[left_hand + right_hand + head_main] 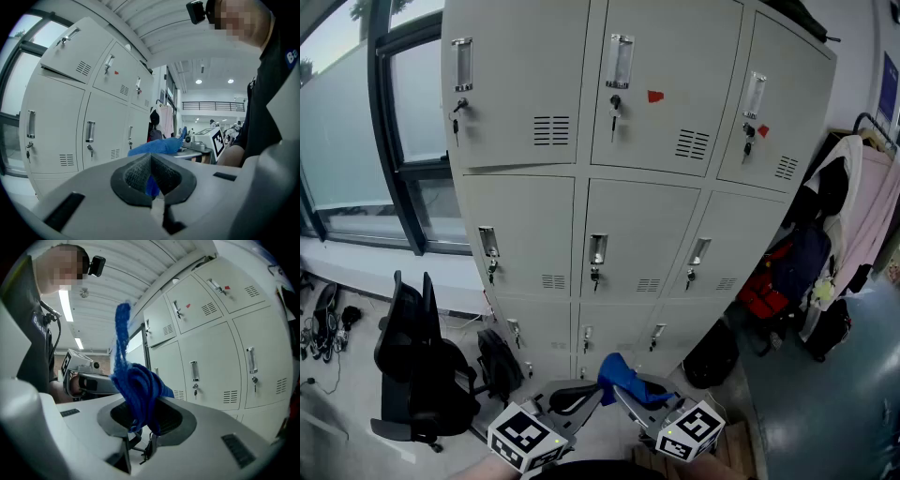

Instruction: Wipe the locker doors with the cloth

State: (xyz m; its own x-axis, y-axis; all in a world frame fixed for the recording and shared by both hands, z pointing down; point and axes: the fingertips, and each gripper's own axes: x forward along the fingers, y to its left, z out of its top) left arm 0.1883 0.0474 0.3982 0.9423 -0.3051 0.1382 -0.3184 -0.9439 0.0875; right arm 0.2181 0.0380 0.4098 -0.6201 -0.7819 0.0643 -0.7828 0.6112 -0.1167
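The lockers (637, 216) are standing shut ahead, doors not being touched. Low in front of them, the right gripper (140, 420) is clamping the bunched blue cloth (138, 385), one corner sticking up loose. The left gripper (151, 161) is closing on it too, blue showing between its pads. It looks light, soft and floppy, so I'd grip it by the thick wad, leaving a flat face free.
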